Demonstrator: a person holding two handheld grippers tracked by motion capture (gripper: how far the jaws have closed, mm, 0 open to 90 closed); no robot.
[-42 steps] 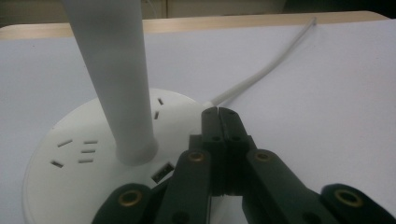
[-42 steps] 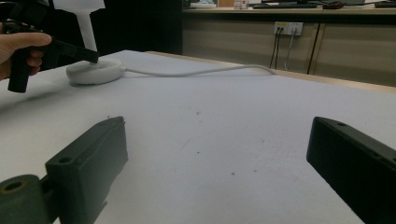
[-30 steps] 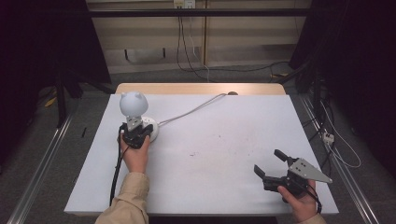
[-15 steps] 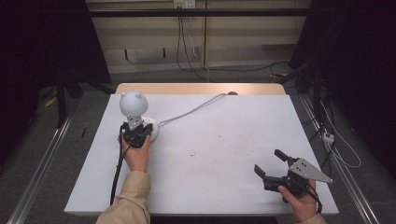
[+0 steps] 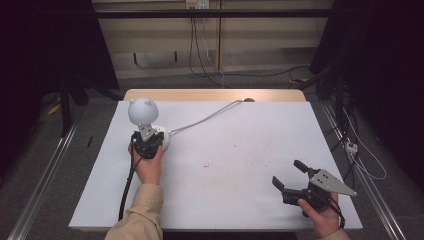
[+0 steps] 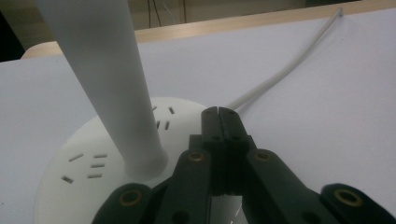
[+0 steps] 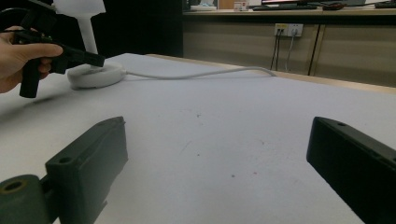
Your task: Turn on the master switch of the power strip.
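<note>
A white desk lamp point(image 5: 143, 111) with a round eared head stands on a disc base point(image 6: 93, 158) at the table's back left. Its white stem point(image 6: 112, 84) rises just left of my left gripper point(image 6: 218, 112). That gripper point(image 5: 150, 139) is shut with nothing between its jaws, its tips resting over the base point(image 7: 95, 74). The lamp's white cord point(image 5: 205, 119) runs from the base toward the table's far edge. My right gripper point(image 5: 294, 175) hovers low near the front right corner, jaws wide open and empty, facing the lamp across the table.
A white sheet point(image 5: 240, 155) covers the wooden table, marked with a few small dark specks point(image 7: 198, 115). Cables point(image 5: 197, 45) hang from a wall socket behind the table. Metal rails point(image 5: 47, 165) run along both sides on the floor.
</note>
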